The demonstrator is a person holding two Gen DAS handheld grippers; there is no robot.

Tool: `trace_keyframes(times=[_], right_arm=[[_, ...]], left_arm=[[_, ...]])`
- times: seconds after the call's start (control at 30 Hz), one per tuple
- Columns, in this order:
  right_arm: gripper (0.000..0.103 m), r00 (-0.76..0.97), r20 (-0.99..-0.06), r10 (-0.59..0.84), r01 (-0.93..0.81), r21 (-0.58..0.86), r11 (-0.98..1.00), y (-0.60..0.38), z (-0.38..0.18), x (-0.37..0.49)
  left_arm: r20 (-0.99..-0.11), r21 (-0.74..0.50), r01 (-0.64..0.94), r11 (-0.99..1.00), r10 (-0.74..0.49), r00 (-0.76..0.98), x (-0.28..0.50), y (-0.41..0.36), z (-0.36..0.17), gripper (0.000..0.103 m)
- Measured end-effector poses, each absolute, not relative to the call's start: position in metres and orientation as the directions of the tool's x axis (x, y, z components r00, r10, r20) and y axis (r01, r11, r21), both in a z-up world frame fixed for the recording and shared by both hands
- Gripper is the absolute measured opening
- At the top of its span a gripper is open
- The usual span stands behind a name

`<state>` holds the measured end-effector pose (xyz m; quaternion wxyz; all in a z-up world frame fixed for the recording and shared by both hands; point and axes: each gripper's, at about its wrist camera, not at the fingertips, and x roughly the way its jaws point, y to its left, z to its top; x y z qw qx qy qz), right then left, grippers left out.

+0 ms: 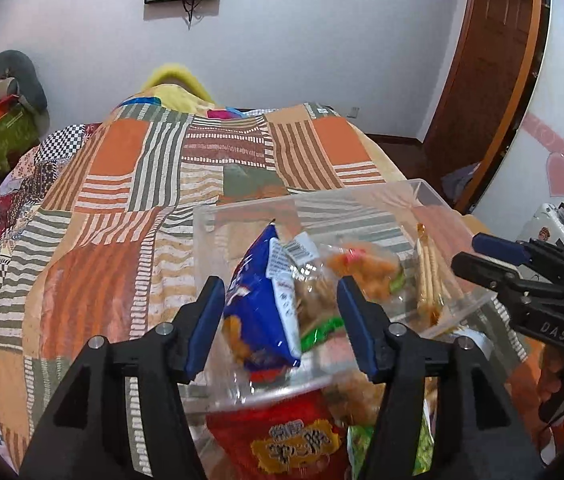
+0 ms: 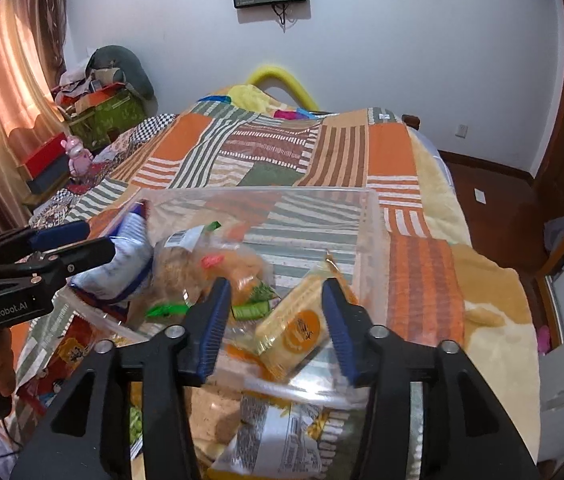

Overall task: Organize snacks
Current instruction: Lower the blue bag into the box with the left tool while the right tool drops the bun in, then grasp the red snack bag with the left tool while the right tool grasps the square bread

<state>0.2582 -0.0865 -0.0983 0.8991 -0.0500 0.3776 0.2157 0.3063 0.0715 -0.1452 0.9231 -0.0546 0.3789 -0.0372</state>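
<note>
Several snack packets already lie in the clear box (image 1: 422, 196) on the bed, a blue bag (image 1: 265, 300) between the released left gripper (image 1: 282, 320) and a yellow cracker pack (image 2: 294, 328) between the released right gripper (image 2: 275, 328), while more packets at six o'clock, outside the box, seem left to sort.

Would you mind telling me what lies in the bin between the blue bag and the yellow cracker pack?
Clear bags of orange-brown snacks lie between the blue bag and the cracker pack; the right wrist view shows it best.
</note>
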Motion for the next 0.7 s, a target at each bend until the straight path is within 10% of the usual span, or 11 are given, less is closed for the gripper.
trace_keyframes(times=[0.7], right_arm=[[0.064, 0.626, -0.676, 0.389, -0.438, 0.108, 0.892, -0.106, -0.089, 0.194]], left_arm=[[-0.763, -0.121, 0.034, 0.992, -0.115, 0.637, 0.218, 0.077, -0.169, 0.067]])
